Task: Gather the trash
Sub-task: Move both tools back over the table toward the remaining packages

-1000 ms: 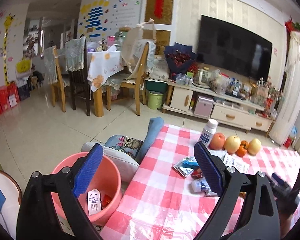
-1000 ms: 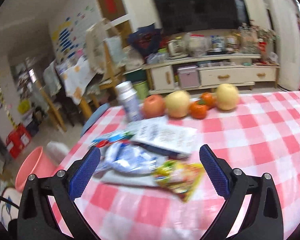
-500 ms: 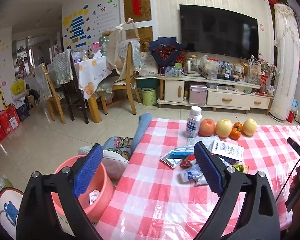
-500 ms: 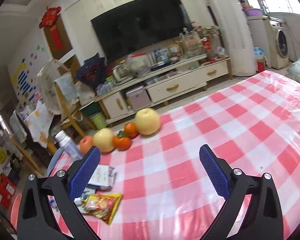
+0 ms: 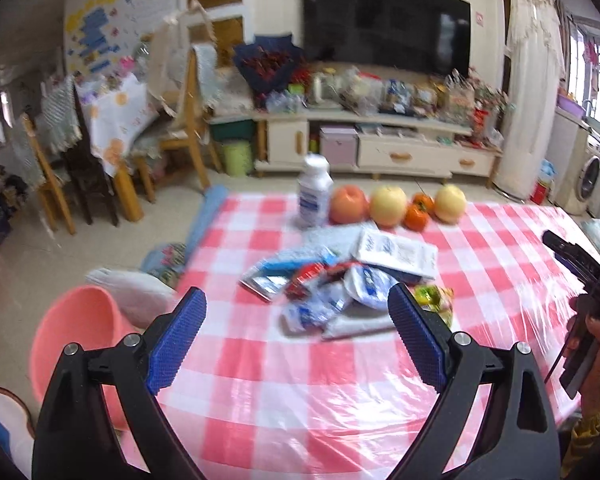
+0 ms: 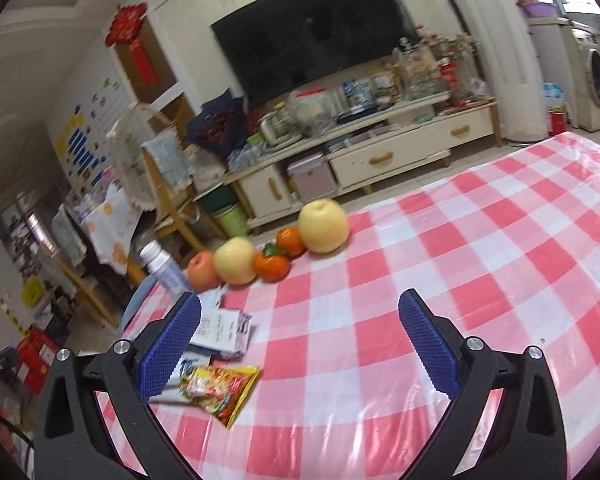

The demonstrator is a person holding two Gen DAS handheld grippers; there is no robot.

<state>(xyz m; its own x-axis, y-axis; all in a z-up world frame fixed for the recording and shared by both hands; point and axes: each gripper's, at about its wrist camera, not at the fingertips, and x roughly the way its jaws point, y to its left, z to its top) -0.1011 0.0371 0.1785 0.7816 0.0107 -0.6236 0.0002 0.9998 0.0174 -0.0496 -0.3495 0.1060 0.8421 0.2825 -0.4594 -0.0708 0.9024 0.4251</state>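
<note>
The checked tabletop (image 5: 260, 380) carries a pile of wrappers (image 5: 340, 280) near its left edge, beside the pink bucket (image 5: 72, 332) on the floor. The left tool (image 5: 296, 336) and right tool (image 6: 300, 344) gape wide, empty.

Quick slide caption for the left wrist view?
Open left tool approaches wrapper pile on checked table; pink bin waits alongside.

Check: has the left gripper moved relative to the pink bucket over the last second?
Yes. The left gripper swung right, from over the pink bucket toward the wrapper pile; jaws open, empty.
</note>
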